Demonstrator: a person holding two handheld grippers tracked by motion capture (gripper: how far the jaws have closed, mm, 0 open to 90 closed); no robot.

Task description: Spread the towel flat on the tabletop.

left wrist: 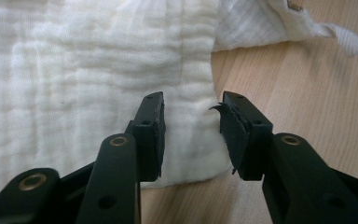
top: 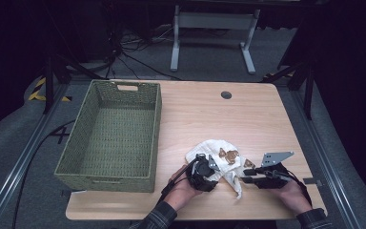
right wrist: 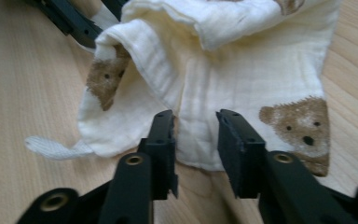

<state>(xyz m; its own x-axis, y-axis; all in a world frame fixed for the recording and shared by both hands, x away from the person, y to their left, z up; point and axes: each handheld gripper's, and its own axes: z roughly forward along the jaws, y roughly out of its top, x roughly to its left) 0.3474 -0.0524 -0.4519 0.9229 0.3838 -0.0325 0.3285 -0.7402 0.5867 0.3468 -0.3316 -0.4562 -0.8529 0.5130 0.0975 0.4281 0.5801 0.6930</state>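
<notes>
While the cloth (top: 218, 160) lies between them, each gripper straddles an edge, part-open, unclamped.

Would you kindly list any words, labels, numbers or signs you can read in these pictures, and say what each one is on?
No readable text in any of the pictures.
The white cloth bears brown bear faces, no lettering.
The woven basket and the wooden table carry no label.
On the floor, yellow-and-black hazard stripes and a dark painted mark; whether it is a number cannot be told.

Wooden table (top: 248, 119): basket (top: 112, 136), cloth (top: 219, 160).
</notes>
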